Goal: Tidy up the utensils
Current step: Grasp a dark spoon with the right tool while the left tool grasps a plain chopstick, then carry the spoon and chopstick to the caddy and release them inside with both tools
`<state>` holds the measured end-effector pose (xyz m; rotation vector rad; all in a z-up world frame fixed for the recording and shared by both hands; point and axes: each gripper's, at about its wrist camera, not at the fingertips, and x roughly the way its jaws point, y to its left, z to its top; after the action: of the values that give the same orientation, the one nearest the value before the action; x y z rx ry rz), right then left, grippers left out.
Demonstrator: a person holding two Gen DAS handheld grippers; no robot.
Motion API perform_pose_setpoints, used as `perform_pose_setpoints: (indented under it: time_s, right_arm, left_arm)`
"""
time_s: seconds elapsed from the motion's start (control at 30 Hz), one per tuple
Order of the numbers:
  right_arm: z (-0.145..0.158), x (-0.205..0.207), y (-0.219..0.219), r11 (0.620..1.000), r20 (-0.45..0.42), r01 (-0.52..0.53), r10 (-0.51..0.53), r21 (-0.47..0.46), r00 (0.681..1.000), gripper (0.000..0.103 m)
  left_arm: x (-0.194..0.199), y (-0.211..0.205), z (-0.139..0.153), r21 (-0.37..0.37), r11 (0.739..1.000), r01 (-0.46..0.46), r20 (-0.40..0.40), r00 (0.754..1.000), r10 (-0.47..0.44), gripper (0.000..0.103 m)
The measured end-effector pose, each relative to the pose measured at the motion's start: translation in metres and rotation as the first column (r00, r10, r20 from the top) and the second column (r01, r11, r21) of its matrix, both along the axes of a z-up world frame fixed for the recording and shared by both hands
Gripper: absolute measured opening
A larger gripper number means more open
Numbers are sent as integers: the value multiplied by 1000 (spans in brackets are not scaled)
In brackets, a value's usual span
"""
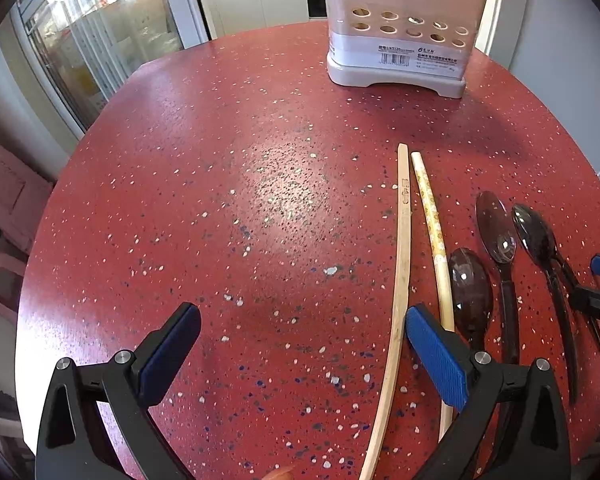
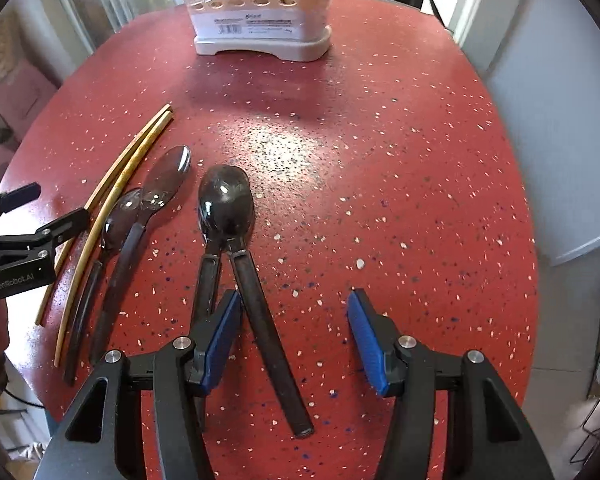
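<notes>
A white utensil holder with round holes stands at the far side of the red speckled table; it also shows in the right wrist view. Two pale chopsticks lie side by side, with several dark spoons to their right. My left gripper is open and empty, its right finger beside the chopsticks. My right gripper is open above the table, with the handle of the stacked dark spoons lying between its fingers. The chopsticks and two more spoons lie to its left.
The table edge curves close on the left and right. A glass door and pink stools stand to the left beyond the table. The left gripper shows at the left edge of the right wrist view.
</notes>
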<state>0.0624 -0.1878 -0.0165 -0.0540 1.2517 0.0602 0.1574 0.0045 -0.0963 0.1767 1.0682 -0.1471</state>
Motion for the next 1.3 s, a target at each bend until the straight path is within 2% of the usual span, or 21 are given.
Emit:
perform_pose_setpoints:
  time_s: [0.07,0.23,0.27,0.3,0.37,0.4,0.43,0.47,0.63,0.83,1.0,1.03,1.07,1.1,1.2,1.3]
  right_arm:
    - [-1,10,6,999,-18,-44,44,-20,999,57]
    - [-1,34,22,990,-77,-136,132,-45,988,46]
    - [-1,39,26,988,-94,-151,146,-45,985,44]
    - [-1,43,27,987,-116,-157,152,-32,981,37]
    - [-1,49,29,987,-145,-159,155,-14,977,35]
    - [-1,50,29,986,-148,-165,161,-18,976,28]
    - [-1,50,30,985,-149,-173,168,-17,974,17]
    - [0,50,29,985,-150,-174,170,-13,974,13]
    - [3,47,19,988,-117,-149,151,27,981,12]
    - [22,37,-3,987,-43,-138,142,85,989,12]
    - [40,29,-17,981,8,-137,137,140,991,12]
    - [45,19,-23,980,15,-136,135,148,991,12]
    - [48,16,-27,978,23,-135,133,157,991,12]
    - [50,13,-28,978,29,-133,130,162,991,12]
    - [54,12,-29,976,45,-122,115,182,992,12]
    - [59,6,-33,972,66,-113,101,208,993,12]
  left_arm:
    - [5,-2,1,5,1000,14,-5,1000,-14,103]
    - [16,-7,3,31,998,49,-16,999,-48,103]
    - [19,-8,4,32,998,57,-21,998,-56,103]
    - [21,-9,4,32,997,66,-27,998,-65,103]
    - [24,-11,5,34,996,81,-36,996,-80,103]
    - [25,-12,5,34,995,94,-41,995,-92,103]
    - [26,-13,6,27,994,110,-47,993,-109,103]
    - [26,-15,7,16,992,128,-60,990,-127,103]
    - [32,-26,13,26,978,206,-105,974,-202,102]
    - [45,-41,19,-14,968,251,-193,949,-249,87]
    - [47,-47,25,-33,957,289,-245,925,-289,67]
    - [48,-48,27,-43,954,295,-250,922,-297,61]
    - [48,-52,30,-41,953,300,-248,921,-301,39]
    - [47,-54,31,-39,952,304,-251,919,-304,35]
    - [40,-56,36,-50,957,286,-225,930,-290,35]
    - [25,-50,46,-90,967,238,-155,956,-250,34]
